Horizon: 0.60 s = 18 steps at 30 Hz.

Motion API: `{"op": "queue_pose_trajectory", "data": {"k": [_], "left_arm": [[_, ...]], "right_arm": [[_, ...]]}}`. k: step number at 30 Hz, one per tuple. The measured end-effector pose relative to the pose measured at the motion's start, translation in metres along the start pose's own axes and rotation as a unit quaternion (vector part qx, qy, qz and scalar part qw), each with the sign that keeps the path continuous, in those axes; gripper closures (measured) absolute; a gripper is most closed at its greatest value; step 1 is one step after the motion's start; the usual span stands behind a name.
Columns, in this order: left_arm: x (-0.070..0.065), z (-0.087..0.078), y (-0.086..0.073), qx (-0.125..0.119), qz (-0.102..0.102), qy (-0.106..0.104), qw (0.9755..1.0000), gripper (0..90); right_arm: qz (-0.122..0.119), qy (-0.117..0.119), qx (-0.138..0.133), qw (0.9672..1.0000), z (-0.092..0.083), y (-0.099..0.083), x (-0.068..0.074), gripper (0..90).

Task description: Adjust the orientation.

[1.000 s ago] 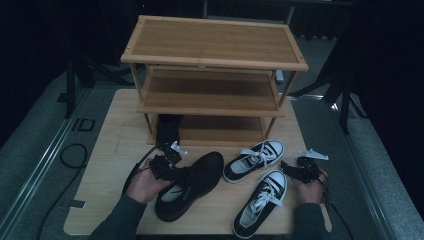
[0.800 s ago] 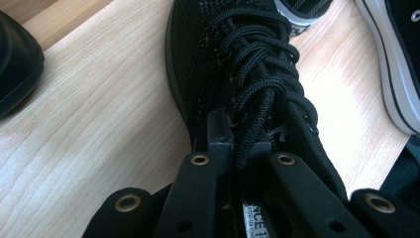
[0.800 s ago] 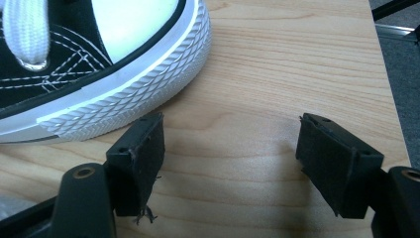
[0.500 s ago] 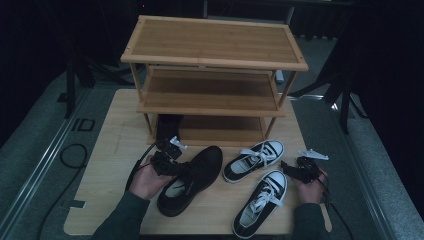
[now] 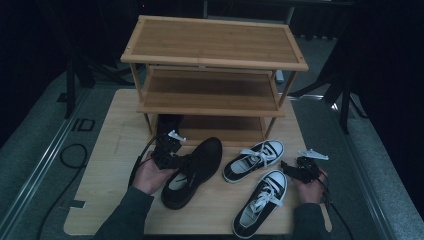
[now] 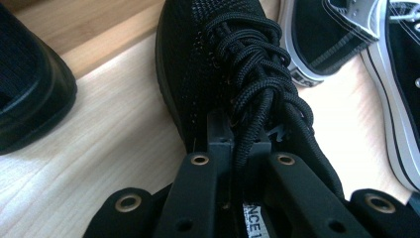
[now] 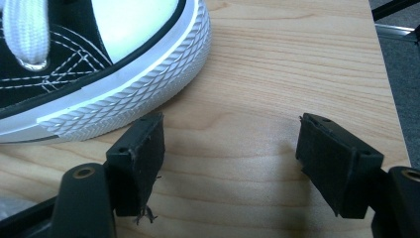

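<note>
A wooden desk (image 5: 105, 165) carries one three-tier shoe rack (image 5: 215, 45) along its far edge. Four shoes: one black shoe (image 5: 169, 123) tucked under the rack's left end, one black lace-up (image 5: 200, 165) at mid-desk, toe toward the rack, and two black-and-white sneakers (image 5: 254, 160) (image 5: 260, 202) toward the right edge. The left tool (image 5: 167, 152) sits at the lace-up's near-left side, jaws clamped on its tongue and laces (image 6: 257, 74). The right tool (image 5: 300, 170) rests just right of the nearer sneaker's toe, jaws apart and empty.
</note>
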State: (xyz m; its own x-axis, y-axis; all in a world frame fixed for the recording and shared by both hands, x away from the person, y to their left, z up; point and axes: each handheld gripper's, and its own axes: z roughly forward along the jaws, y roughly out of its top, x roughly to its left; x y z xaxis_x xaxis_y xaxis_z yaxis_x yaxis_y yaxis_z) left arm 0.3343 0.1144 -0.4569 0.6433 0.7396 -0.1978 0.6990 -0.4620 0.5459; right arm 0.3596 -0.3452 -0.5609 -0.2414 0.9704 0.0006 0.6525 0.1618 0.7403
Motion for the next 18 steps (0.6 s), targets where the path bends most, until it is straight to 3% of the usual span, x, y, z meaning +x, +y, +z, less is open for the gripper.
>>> {"op": "queue_pose_trajectory", "data": {"k": [8, 18], "left_arm": [[0.008, 0.002, 0.009, -0.009, -0.016, 0.009, 0.9998, 86.6], [0.018, 0.001, 0.014, -0.035, -0.045, 0.031, 0.9979, 86.6]], "right_arm": [[0.000, 0.000, 0.000, 1.0000, 0.000, 0.000, 0.000, 27.0], [0.000, 0.000, 0.000, 1.0000, 0.000, 0.000, 0.000, 27.0]]}}
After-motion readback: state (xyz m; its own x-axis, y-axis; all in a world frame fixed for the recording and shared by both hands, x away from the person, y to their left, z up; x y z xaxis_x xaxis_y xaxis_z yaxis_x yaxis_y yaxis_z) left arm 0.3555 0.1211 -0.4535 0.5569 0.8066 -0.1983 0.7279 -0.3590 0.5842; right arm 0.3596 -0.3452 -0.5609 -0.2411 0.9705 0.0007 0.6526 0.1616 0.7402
